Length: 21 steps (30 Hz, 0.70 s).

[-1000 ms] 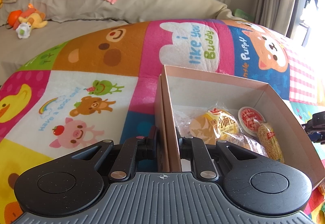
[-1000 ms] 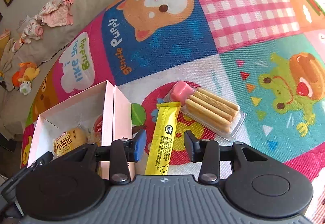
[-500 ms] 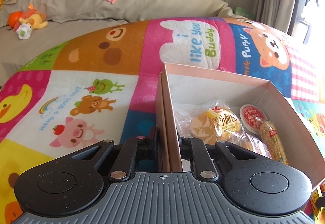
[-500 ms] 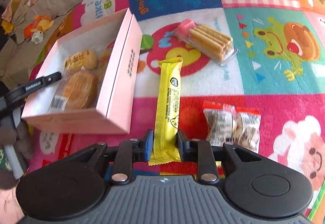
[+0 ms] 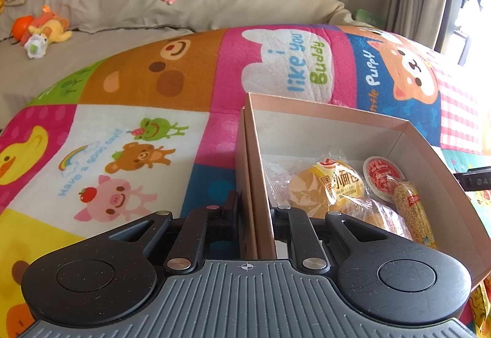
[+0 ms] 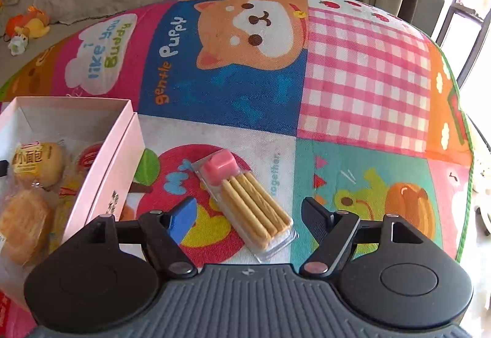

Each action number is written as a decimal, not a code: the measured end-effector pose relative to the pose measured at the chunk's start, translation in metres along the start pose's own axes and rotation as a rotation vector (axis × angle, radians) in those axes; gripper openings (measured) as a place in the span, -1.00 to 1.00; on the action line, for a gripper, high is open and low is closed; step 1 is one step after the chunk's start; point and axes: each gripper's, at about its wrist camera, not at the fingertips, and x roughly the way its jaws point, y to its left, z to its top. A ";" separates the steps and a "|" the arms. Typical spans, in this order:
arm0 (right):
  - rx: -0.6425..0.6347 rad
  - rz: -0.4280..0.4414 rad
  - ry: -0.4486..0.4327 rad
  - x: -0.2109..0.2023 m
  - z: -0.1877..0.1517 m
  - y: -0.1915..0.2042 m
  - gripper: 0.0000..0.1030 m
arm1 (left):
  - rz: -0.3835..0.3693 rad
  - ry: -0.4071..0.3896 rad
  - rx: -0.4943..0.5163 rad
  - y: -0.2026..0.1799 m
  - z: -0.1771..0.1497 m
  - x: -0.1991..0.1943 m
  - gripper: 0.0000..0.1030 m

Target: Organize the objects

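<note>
Only rightward: biscuit-stick pack (image 6: pixel 245 200).

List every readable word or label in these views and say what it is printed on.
"i like you Buddy": white cloud patch on the play mat.
"gentle Puppy": blue dog patch.
"Have a good day!": animal patch.
"小面包": yellow bread wrapper in the pink box.
Round red lid and corn snack: too small.

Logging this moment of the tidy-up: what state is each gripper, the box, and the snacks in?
left gripper: shut on the box wall
right gripper: open, empty
pink box: open, no lid on
bun packs: sealed, inside box
biscuit stick pack: sealed, flat on mat, between the right fingers
</note>
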 end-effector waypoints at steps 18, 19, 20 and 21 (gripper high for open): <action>0.130 0.017 0.188 -0.021 -0.046 -0.067 -0.37 | -0.004 0.000 -0.003 -0.001 0.000 0.000 -0.70; 0.145 0.017 0.190 -0.033 -0.060 -0.074 -0.37 | -0.003 0.000 -0.003 -0.001 0.000 0.000 -0.70; 0.148 0.019 0.189 -0.044 -0.072 -0.077 -0.37 | -0.003 0.000 -0.003 -0.001 0.000 0.000 -0.70; 0.148 0.021 0.188 -0.054 -0.083 -0.079 -0.37 | -0.002 0.000 -0.001 -0.001 0.000 0.000 -0.70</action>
